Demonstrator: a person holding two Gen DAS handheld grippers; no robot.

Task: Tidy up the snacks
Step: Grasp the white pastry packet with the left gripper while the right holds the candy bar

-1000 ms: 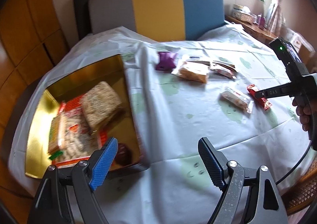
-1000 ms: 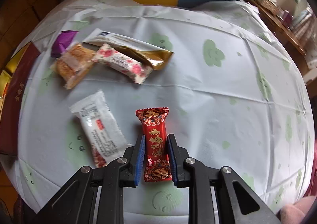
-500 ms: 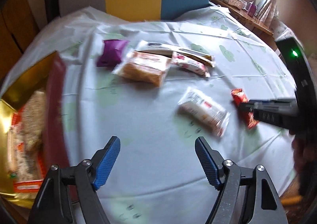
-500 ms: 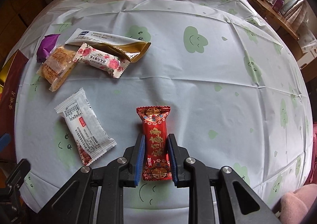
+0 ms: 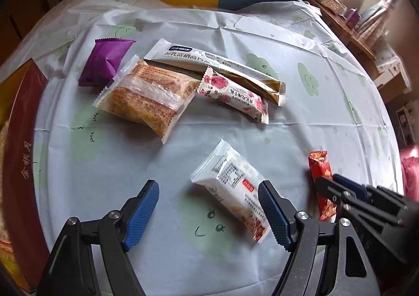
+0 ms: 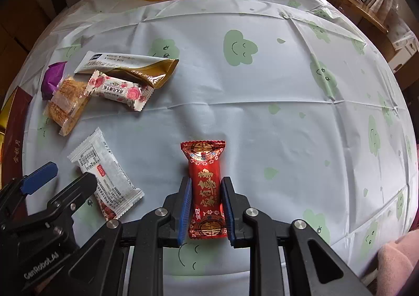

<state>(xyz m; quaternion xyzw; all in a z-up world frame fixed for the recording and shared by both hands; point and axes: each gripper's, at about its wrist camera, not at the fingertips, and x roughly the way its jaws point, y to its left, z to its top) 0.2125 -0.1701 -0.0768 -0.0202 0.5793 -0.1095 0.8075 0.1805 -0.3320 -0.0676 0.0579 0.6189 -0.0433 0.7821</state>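
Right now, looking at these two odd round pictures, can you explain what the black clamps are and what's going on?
They are two hand-held grippers, each with a wide-angle camera looking along its blue-padded fingers. In the left camera's picture, the left gripper stands open above a white snack packet. In the right camera's picture, the right gripper is clamped on a red candy packet. On the cloud-print tablecloth lie a purple packet, a clear-wrapped cake, a rose-print bar and a long white-and-gold sachet. A red-and-gold box sits at the left edge.
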